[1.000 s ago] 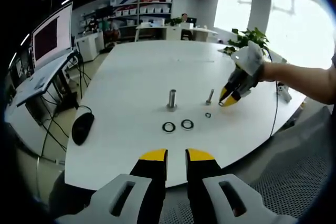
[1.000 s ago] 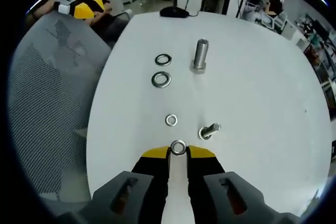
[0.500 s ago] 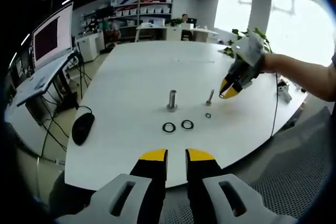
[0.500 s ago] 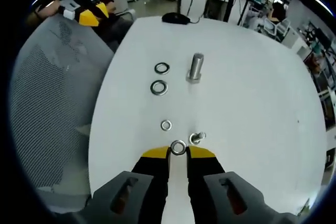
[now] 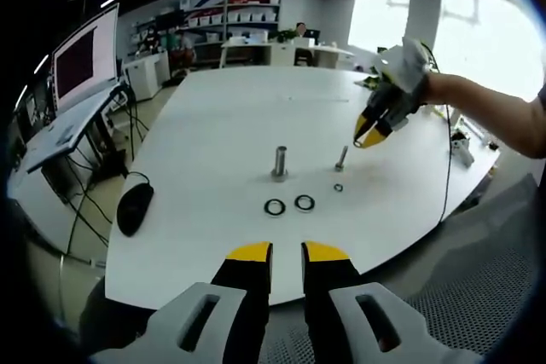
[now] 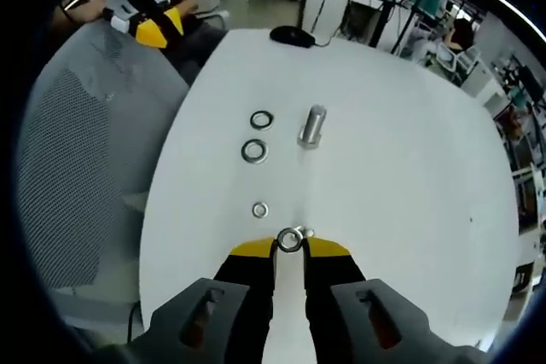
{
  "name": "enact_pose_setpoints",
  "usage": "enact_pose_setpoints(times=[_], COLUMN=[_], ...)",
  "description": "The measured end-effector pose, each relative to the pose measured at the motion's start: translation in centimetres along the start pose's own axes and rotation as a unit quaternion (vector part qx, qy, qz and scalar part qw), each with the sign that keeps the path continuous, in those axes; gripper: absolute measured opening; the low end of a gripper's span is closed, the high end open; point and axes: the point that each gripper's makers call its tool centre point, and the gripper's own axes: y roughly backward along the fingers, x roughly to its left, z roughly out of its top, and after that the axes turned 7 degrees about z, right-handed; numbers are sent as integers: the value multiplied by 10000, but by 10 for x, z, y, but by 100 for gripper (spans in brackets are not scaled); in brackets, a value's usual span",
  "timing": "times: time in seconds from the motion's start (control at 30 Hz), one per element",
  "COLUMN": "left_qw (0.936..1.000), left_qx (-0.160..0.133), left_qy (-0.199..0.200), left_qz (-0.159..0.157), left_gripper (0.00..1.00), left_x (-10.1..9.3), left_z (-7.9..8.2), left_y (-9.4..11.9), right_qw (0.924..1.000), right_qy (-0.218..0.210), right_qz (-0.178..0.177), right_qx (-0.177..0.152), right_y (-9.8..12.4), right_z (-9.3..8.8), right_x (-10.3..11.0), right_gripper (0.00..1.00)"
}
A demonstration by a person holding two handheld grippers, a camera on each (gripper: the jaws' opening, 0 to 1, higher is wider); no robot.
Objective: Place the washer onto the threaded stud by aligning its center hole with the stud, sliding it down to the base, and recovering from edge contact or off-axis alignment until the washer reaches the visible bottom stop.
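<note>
My right gripper (image 6: 290, 243) is shut on a small steel washer (image 6: 290, 240) held at its fingertips. Just right of the washer, the small threaded stud (image 6: 307, 234) shows almost end-on, partly hidden by the washer. In the left gripper view the right gripper (image 5: 367, 138) hangs above and slightly right of that upright stud (image 5: 341, 158), apart from it. A second small washer (image 6: 260, 210) lies flat on the white table (image 6: 401, 168). My left gripper (image 5: 286, 253) hovers at the table's near edge, a narrow gap between its jaws and nothing in it.
A thicker stud (image 6: 312, 126) stands further out with two larger washers (image 6: 254, 152) (image 6: 262, 119) beside it. A black mouse (image 6: 293, 36) lies at the far edge. A grey mesh chair (image 6: 68, 151) stands off the table's left side. Desks and shelves fill the room behind.
My right gripper has risen with the washer and come over the small stud, which now shows nearly end-on. The left gripper has stayed still.
</note>
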Motion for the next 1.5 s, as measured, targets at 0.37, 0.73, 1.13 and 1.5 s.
enact_pose_setpoints(times=[0.37, 0.73, 1.13, 1.5], left_qw=[10000, 10000, 10000, 10000], left_qx=[1, -7, -6, 14], left_qy=[-7, -16, -10, 12], left_qz=[-14, -29, -20, 4], left_gripper=[11, 11, 11, 11], left_x=[-1, -2, -1, 0], left_z=[0, 0, 0, 0], left_y=[0, 1, 0, 0], right_qw=[9982, 9980, 9985, 9991], right_qy=[481, 420, 234, -38], right_qz=[-81, -105, -161, -115], right_qx=[344, 462, 471, 401], right_y=[1, -10, -17, -28], right_z=[4, 0, -5, -11], right_x=[-8, -13, -18, -18], right_gripper=[13, 13, 13, 13])
